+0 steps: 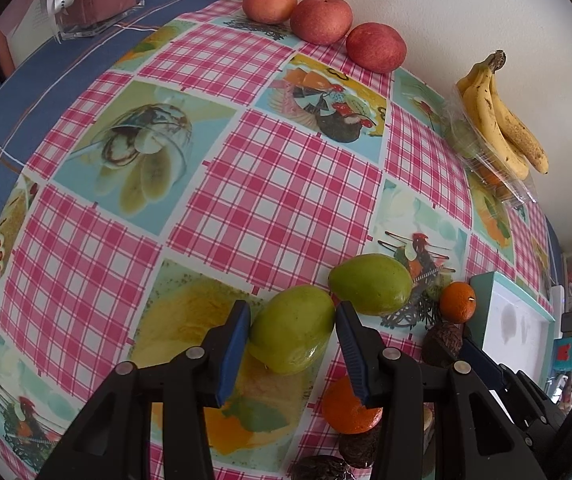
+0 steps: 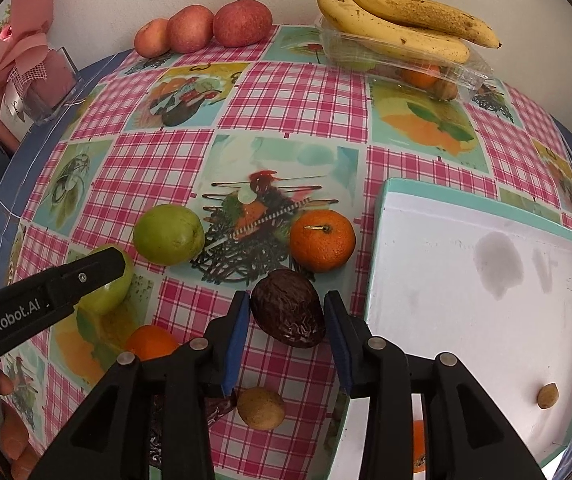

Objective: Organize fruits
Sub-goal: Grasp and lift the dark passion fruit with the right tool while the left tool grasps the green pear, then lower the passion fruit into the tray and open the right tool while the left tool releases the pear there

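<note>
Left gripper (image 1: 293,322): your jaws stand released on either side of a green mango (image 1: 291,330); whether the pads touch its skin, you cannot tell.
Right gripper (image 2: 287,318): your jaws are parted around a dark avocado (image 2: 287,314) lying on the bench (image 2: 286,92), pads close to both flanks.
Second green mango (image 1: 371,290): at 1 o'clock of the left jaws, just beside the first.
Orange (image 2: 321,240): at 12 o'clock of the avocado, near it.
White tray (image 2: 465,280): at 3 o'clock of the right jaws.
Apples (image 2: 242,22): three in a row at the far edge, at 11 o'clock.
Bananas (image 2: 397,20): on a clear box, at 1 o'clock.
</note>
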The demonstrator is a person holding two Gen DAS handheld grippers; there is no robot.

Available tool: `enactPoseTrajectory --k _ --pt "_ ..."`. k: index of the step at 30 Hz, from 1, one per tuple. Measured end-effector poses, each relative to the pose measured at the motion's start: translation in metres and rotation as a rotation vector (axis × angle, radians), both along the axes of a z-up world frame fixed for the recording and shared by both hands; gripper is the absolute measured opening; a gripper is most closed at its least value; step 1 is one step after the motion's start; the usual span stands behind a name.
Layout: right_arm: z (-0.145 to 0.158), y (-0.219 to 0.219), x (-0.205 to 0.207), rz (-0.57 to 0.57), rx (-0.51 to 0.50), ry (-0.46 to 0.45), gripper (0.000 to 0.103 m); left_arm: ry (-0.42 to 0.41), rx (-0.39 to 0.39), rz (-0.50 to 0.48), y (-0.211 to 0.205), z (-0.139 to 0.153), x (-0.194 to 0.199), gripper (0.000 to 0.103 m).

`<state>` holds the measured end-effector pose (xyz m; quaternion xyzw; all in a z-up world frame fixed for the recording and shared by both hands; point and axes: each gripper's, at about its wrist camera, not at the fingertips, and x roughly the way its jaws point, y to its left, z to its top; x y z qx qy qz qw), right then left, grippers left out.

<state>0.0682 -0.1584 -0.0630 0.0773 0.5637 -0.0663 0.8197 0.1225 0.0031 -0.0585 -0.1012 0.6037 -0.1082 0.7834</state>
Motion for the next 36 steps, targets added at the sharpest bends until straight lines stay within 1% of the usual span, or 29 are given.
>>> enactPoseTrajectory --k 4,9,15,20,26,30,36 --pt "0.008 0.0 -0.002 -0.003 0.028 -0.023 0.039 -0.008 -0.011 0.006 0.0 0.004 0.0 0.047" --pt "0.033 -0.001 -0.006 -0.022 0.045 -0.066 0.039 -0.057 -0.029 0.006 0.002 0.023 -0.001 0.047" --pt "0.054 -0.012 -0.012 -0.077 0.073 -0.065 0.039 -0.112 -0.048 0.012 0.005 0.047 -0.002 0.047" --pt "0.063 -0.024 -0.018 -0.112 0.079 -0.048 0.039 -0.136 -0.053 0.008 0.005 0.059 -0.004 0.047" --pt "0.072 -0.041 -0.029 -0.137 0.089 -0.052 0.039 -0.152 -0.062 -0.007 -0.002 0.068 -0.009 0.047" --pt "0.076 -0.06 -0.038 -0.175 0.089 -0.057 0.039 -0.163 -0.062 -0.028 -0.01 0.073 -0.013 0.047" --pt "0.075 -0.097 -0.057 -0.26 0.104 -0.056 0.039 -0.168 -0.071 -0.085 -0.032 0.079 -0.023 0.047"
